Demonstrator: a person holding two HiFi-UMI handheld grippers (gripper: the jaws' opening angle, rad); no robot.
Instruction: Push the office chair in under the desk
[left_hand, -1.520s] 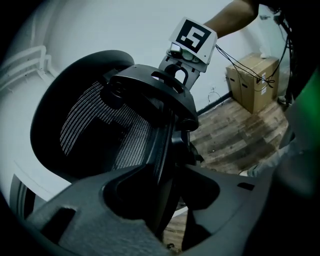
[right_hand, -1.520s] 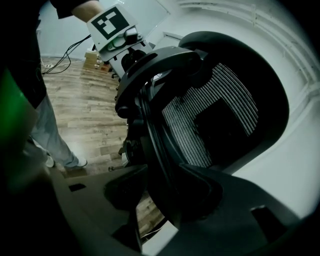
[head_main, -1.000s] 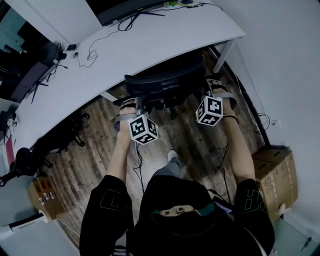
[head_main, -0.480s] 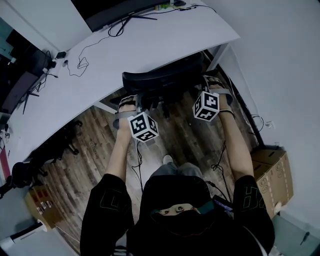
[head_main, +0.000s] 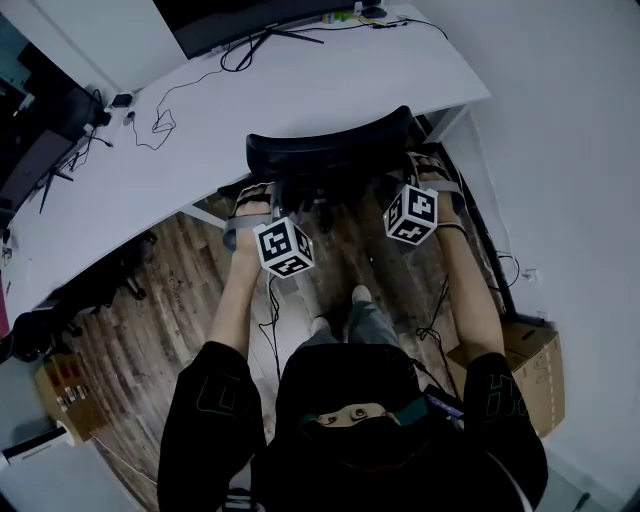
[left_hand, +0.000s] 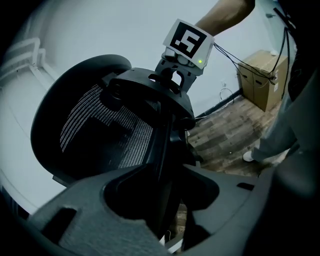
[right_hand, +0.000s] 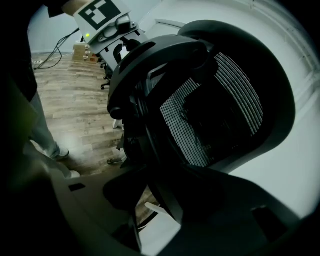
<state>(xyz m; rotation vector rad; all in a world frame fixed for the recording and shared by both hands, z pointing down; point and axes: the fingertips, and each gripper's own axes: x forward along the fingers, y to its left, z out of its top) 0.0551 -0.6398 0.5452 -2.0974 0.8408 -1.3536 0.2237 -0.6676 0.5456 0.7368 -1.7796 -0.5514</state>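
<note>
1. Wood floor (head_main: 150, 300) is seen at the left, and a long white table (head_main: 120, 180) is set above it, with thin cables (head_main: 163, 125) lying on top.
2. The left claw (head_main: 256, 196) is closed on the left edge of the office chair (head_main: 330, 152). In the left gripper view, the dark frame is pinched between its jaws.
3. The chair's back is seen right at the table's edge. Most of the seat seems to be tucked under already.
4. The right claw (head_main: 425, 172) is closed on the right edge of the back in the same way.
5. If one side is pushed harder than the other, the chair could be turned on its wheels. Then it could be knocked into the white table leg (head_main: 455, 120) just beside it.
6. If the chair is pushed too far, its back could be bumped into the table. The cables on top could be shaken by that.
7. A claw could also be squashed between the chair back and the table edge.
</note>
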